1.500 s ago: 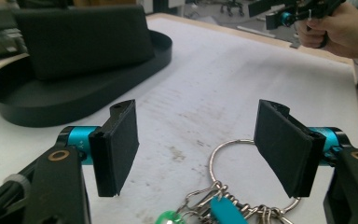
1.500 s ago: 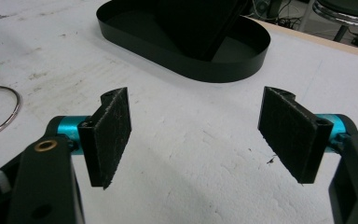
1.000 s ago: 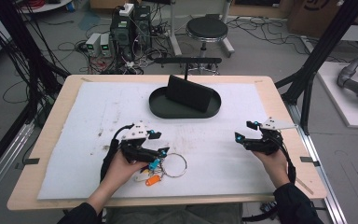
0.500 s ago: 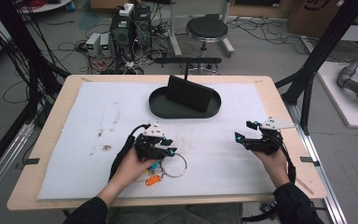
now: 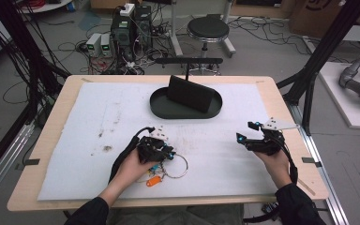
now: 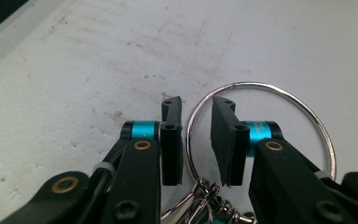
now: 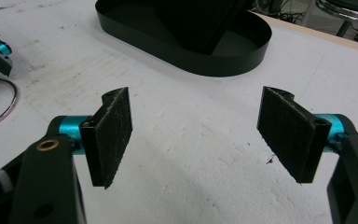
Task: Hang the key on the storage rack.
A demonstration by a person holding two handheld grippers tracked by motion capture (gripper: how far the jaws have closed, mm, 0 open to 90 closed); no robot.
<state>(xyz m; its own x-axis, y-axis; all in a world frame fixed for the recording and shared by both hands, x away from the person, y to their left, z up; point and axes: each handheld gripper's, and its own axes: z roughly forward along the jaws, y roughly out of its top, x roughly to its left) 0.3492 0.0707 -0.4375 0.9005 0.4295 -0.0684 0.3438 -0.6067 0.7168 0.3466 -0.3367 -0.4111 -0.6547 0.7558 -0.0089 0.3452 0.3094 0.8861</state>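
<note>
- While the left gripper [image 6: 196, 140] bears down on the white foam mat [image 5: 98, 122], its jaws have just been closing and now stand narrow, with the wire of the large key ring [image 6: 324, 140] running up through the gap between them; a sliver of space shows on each side of the wire, so the pads are not yet pressing on it.
- Seen from the high view, that key ring [image 5: 180, 165] lies flat on the mat, well short of the black oval tray [image 5: 161, 108] and on the person's side of it, with the left gripper [image 5: 161, 152] over its near-left edge.
- An orange key tag [image 5: 153, 180] lies just beside the ring, on the side away from the tray, and a cluster of small metal clips [image 6: 205, 198] hangs on the ring's lower part, between the jaws' bases.
- A dark, slab-like thing [image 5: 190, 93] stands tilted inside the tray.
- The right gripper [image 7: 200, 135] is released, its jaws spread wide with only bare mat between them; it sits well apart from the ring, to the right of the tray's near end [image 5: 246, 138].
</note>
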